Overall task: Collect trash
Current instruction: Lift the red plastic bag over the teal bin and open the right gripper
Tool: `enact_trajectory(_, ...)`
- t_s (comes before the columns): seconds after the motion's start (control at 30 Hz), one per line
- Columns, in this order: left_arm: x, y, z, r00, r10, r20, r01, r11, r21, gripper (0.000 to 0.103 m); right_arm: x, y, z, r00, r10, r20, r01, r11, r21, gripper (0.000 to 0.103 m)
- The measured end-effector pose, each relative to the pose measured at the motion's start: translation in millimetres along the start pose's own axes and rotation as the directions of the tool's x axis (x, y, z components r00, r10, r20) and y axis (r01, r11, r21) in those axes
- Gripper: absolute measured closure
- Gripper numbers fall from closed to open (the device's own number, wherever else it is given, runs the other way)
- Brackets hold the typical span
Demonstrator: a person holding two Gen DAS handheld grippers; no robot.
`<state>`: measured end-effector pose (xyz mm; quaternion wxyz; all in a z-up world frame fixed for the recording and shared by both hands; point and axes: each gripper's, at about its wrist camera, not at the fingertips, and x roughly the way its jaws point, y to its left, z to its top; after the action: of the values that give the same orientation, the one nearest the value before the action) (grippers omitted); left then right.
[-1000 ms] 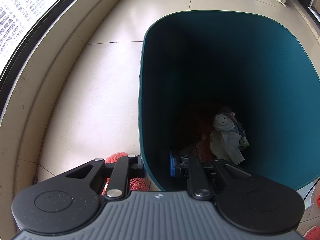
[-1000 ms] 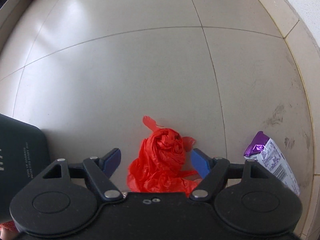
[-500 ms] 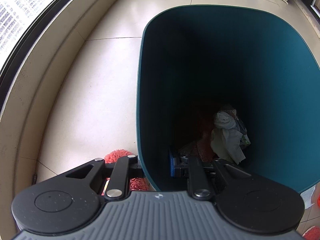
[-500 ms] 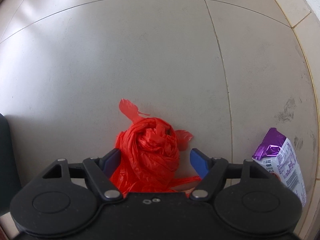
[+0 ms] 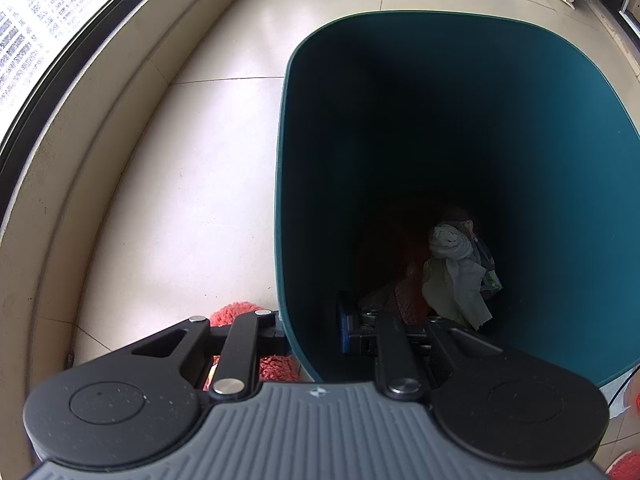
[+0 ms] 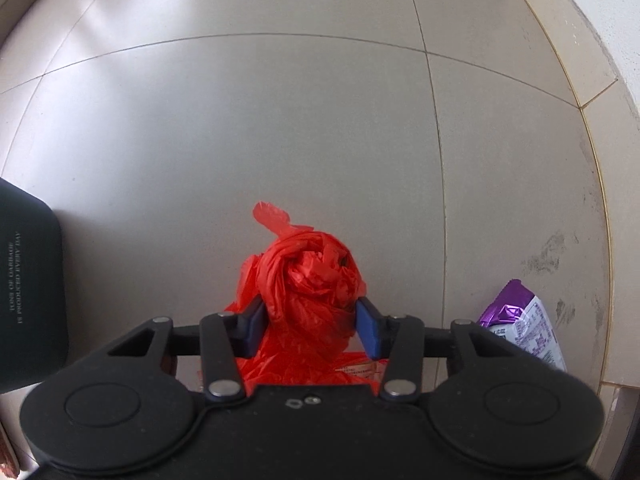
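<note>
The left gripper (image 5: 310, 330) is pinching the near wall of the teal bin (image 5: 520, 140), one finger sitting outside the wall and the other, with its blue pad (image 5: 343, 328), inside it, so the jaws are clamped narrow on the rim. Beyond the inner finger, down at the bottom of the bin, crumpled white paper (image 5: 456, 268) is lying against something reddish that is too dark to make out. Just outside the outer finger, a fuzzy red mat (image 5: 236, 312) is showing on the tiled floor (image 5: 168, 200).

The right gripper (image 6: 310, 324) is pointing down at the floor (image 6: 240, 120), and its jaws have just been closing around a crumpled red plastic bag (image 6: 310, 280). The bag is sitting between the two fingers, and both blue pads (image 6: 368, 330) are now pressing against its sides at a middling width, with the knotted top and a loose tail poking out beyond the fingertips. Off to the outside of the right finger, a purple and white snack wrapper (image 6: 524, 328) is lying on the floor, apart from the bag. Beyond the left finger, the dark side of the bin (image 6: 28, 280) is standing with small pale lettering on it.
</note>
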<state>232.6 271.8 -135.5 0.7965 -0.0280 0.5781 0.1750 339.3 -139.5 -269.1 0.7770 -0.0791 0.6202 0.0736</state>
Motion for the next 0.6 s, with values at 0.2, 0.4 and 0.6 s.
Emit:
enact_trajectory(0.2,-5.5,6.9,1.0,1.000,-0.012,0.003,0.012,1.000,-0.015,0.084,-94.7,14.5,-3.1,0.988,0.117,0.103,-0.107,0.990,-0.092,0.058)
enact_trajectory(0.4,-8.3,2.7,1.6,1.000,0.006,0.008,-0.006,1.000,0.005,0.084,-210.1,53.5,8.0,0.940,0.227,0.254,-0.161,0.953,-0.255,0.058)
enact_trajectory(0.6,-7.9,1.3,1.8,1.000,0.010,0.007,-0.010,1.000,-0.001,0.084,-290.0,99.4,18.1,0.888,0.333,0.319,-0.198,0.900,-0.387,0.058)
